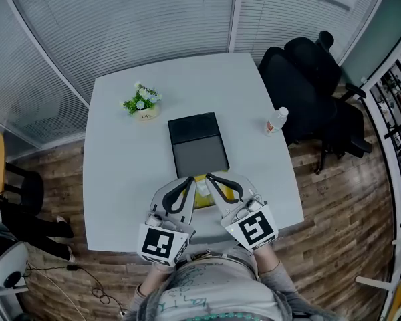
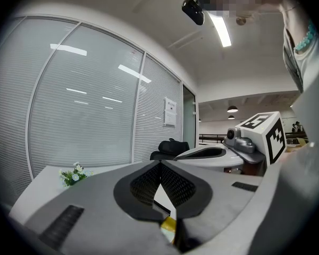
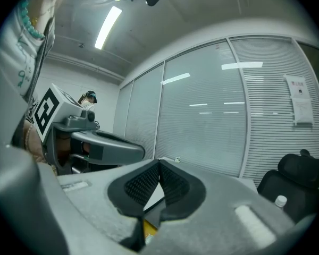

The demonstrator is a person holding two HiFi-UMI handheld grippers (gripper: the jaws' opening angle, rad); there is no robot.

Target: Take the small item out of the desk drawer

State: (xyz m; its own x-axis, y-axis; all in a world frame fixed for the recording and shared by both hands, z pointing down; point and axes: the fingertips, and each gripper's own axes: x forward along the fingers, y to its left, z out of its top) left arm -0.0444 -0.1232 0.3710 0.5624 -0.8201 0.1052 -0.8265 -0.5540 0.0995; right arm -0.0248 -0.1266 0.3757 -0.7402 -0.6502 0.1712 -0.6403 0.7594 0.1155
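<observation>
1. Left hand-held gripper: I read the jaws as clenched, pads meeting at the tips, nothing between them.
2. Right hand-held gripper: likewise clenched and empty.
3. Both sit side by side at lower centre of the head view, over the near edge of the white desk.
4. The dark drawer unit lies at frame centre, just above the gripper tips.
5. The small yellow item shows between the two grippers, below the unit's near edge. I cannot tell whether it rests inside a drawer.
</observation>
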